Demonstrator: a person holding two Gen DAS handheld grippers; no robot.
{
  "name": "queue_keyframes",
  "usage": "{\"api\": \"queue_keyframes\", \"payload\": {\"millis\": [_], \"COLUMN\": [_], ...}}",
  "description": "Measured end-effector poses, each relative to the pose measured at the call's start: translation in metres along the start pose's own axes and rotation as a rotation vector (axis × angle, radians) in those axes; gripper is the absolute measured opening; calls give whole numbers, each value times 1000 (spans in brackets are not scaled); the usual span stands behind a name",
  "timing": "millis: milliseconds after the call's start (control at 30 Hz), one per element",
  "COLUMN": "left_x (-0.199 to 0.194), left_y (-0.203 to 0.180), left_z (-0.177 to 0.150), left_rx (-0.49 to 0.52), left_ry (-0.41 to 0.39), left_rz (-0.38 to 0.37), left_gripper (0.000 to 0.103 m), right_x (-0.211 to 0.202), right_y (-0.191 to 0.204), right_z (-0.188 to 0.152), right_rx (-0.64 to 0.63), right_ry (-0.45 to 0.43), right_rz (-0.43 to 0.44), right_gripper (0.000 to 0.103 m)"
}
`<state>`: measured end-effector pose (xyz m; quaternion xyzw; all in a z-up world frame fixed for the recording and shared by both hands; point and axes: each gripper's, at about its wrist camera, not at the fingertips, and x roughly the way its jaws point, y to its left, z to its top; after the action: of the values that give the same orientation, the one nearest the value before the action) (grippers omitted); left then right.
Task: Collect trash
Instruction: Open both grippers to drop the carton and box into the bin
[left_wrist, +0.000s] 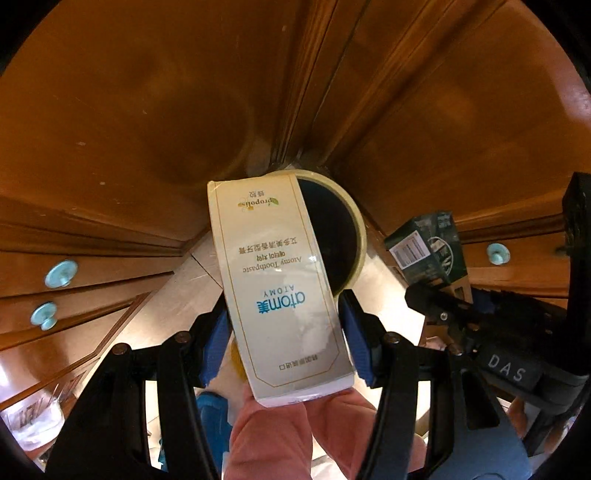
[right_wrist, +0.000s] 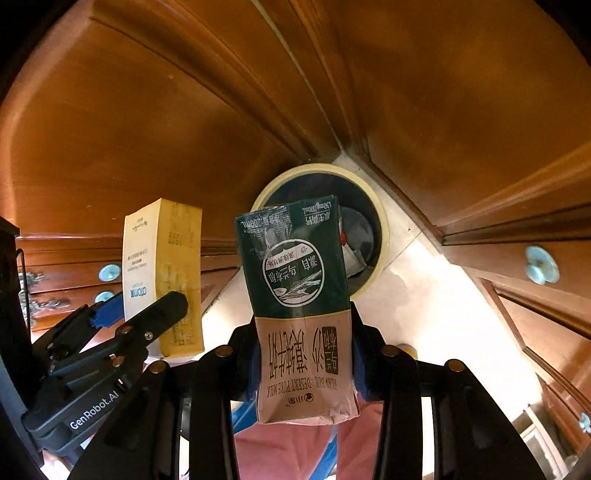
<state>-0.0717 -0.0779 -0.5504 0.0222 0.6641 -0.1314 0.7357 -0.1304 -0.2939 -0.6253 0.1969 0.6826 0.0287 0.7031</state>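
A long cream-coloured cardboard toothpaste box (left_wrist: 280, 288) printed with blue lettering is clamped between the blue pads of the left gripper (left_wrist: 282, 332), its far end pointing down over a round waste bin with a cream rim and dark inside (left_wrist: 354, 221). The bin is stood on a pale tiled floor (right_wrist: 424, 314) in the corner between reddish-brown wooden cabinets (left_wrist: 129, 110) fitted with pale blue round knobs (left_wrist: 61, 273).

A dark green and tan milk carton (right_wrist: 299, 295) is gripped by the right gripper (right_wrist: 304, 362), the jaws closed against its tan lower part, and it is likewise held above the bin's opening. Crumpled material, possibly earlier rubbish, can be made out inside the bin from the right wrist view, though it is too dim to name.

The two grippers are held side by side, near each other but apart. Pink fabric (left_wrist: 295, 435) is seen below both boxes.
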Motion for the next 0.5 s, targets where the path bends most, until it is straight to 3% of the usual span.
{"api": "queue_keyframes", "payload": {"millis": [367, 500], "left_x": [28, 26], "left_y": [4, 3], "left_z": [13, 13], "left_rx": [23, 24], "left_ry": [17, 15], "left_rz": [13, 21], "left_gripper": [56, 61], "right_x": [28, 29], "right_y": [10, 11], "right_z": [34, 43], "right_rx": [-33, -49], "right_ry": [10, -7], "right_rz": [15, 9], "right_gripper": [41, 53]}}
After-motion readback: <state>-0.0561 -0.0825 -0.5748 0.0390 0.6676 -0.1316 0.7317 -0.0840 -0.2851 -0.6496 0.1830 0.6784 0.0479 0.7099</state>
